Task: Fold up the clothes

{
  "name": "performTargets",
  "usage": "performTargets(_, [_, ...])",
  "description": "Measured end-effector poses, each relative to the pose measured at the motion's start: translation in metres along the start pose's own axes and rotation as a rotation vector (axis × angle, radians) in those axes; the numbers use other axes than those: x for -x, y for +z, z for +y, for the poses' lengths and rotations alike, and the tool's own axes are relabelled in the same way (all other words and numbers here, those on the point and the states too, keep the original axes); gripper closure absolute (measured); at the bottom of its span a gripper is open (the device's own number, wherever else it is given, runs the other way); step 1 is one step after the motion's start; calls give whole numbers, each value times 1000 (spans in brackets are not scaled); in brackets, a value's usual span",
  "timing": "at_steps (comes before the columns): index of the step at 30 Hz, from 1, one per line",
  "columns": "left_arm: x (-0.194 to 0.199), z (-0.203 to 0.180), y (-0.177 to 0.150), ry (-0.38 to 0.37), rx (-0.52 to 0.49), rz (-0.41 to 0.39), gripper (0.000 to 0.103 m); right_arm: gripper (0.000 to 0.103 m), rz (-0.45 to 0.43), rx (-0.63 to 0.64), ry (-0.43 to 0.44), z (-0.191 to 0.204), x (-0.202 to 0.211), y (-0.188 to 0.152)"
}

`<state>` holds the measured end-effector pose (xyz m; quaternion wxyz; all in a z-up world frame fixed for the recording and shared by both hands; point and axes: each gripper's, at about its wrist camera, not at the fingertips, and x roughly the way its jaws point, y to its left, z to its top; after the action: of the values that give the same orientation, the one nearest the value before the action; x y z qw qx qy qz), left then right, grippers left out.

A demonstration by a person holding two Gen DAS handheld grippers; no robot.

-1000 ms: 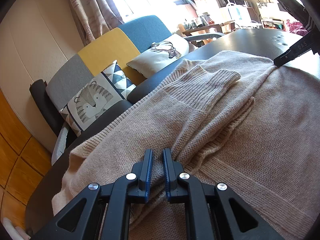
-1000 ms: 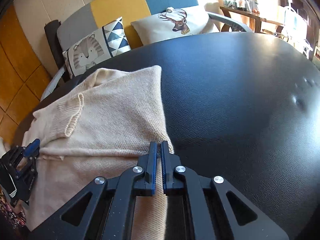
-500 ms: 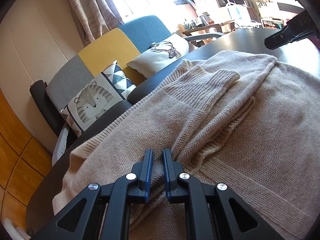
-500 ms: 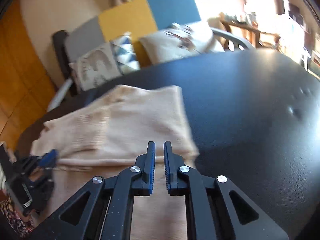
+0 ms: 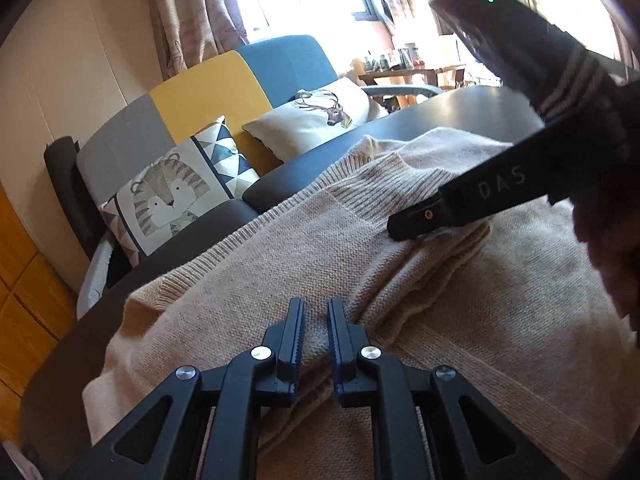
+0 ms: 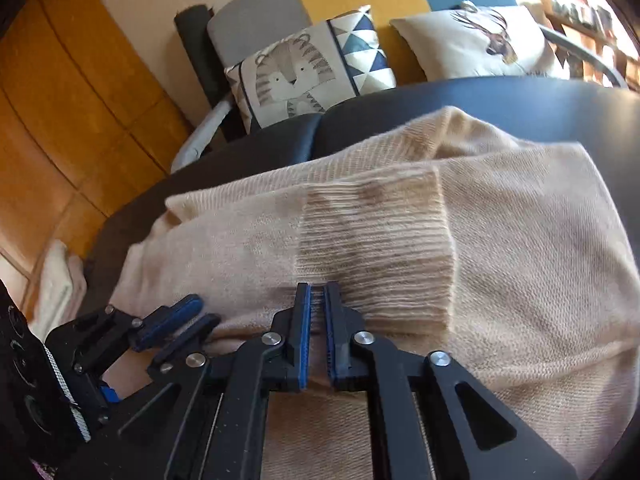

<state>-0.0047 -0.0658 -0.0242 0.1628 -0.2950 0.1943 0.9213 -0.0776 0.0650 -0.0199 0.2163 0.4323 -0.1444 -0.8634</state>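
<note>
**Sweater flat on the table, both grippers on the knit**

Sweater (image 5: 320,240) fabric rises in a small ridge between the fingers of the left gripper (image 5: 316,304), which hold it across a narrow gap; the jaws are opening slightly. From the right wrist camera this gripper (image 6: 192,318) sits at the sweater's left edge, low on the cloth.

The right gripper (image 6: 316,288) has its jaws pressed almost together, with the tips at the near edge of a ribbed cuff (image 6: 380,248). Whether any knit is caught between them cannot be told. Seen from the left wrist camera, it (image 5: 404,226) reaches in from the right with its tip down on the folded sleeve, and a hand (image 5: 612,248) shows behind it.

The beige sweater (image 6: 520,260) lies spread on a dark table (image 6: 480,100), one sleeve folded across the body. Beyond the table stands a sofa (image 5: 208,92) in grey, yellow and blue, with a tiger cushion (image 5: 172,200) and a deer cushion (image 5: 316,120) on it.
</note>
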Motion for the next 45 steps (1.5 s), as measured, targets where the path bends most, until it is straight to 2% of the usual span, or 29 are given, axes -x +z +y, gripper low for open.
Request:
performTargets(3, [17, 19, -3, -21, 90, -52, 92, 101, -28, 10, -10, 0, 0, -2])
performTargets(7, [24, 63, -11, 35, 218, -55, 89, 102, -30, 40, -34, 6, 0, -3])
performTargets(10, [12, 99, -19, 35, 300, 18, 88, 102, -35, 45, -45, 6, 0, -2])
performTargets(13, [-11, 125, -32, 21, 335, 119, 88, 102, -40, 50, -56, 6, -1, -1])
performTargets(15, [-20, 139, -41, 5, 373, 149, 88, 102, -44, 53, -63, 6, -1, -1])
performTargets(17, [-25, 157, -49, -31, 448, 155, 85, 102, -47, 58, -72, 7, -1, -1])
performTargets(20, [-27, 179, -62, -8, 523, 174, 85, 102, -50, 71, -89, 9, -3, -1])
performTargets(23, [-22, 203, -75, -29, 631, 161, 85, 102, -52, 74, -95, 10, -3, -1])
performTargets(28, [-14, 226, -95, -40, 741, 145, 87, 103, -53, 68, -84, 9, -4, 0])
performTargets(30, [-12, 230, -98, -34, 763, 147, 89, 103, -54, 71, -90, 10, -4, 0])
performTargets(33, [-6, 224, -86, -1, 740, 145, 90, 103, -57, 71, -90, 10, -4, 0])
performTargets(37, [1, 201, -58, -75, 668, 64, 90, 103, -61, 69, -89, 10, -4, 0])
performTargets(39, [-9, 190, -45, -77, 606, 81, 89, 103, -62, 71, -92, 11, -4, 0])
performTargets(42, [-35, 183, -38, -58, 547, 162, 89, 103, -63, 73, -95, 11, -4, 0])
performTargets(45, [-42, 198, -48, -37, 584, 183, 87, 103, -64, 75, -97, 12, -4, 0])
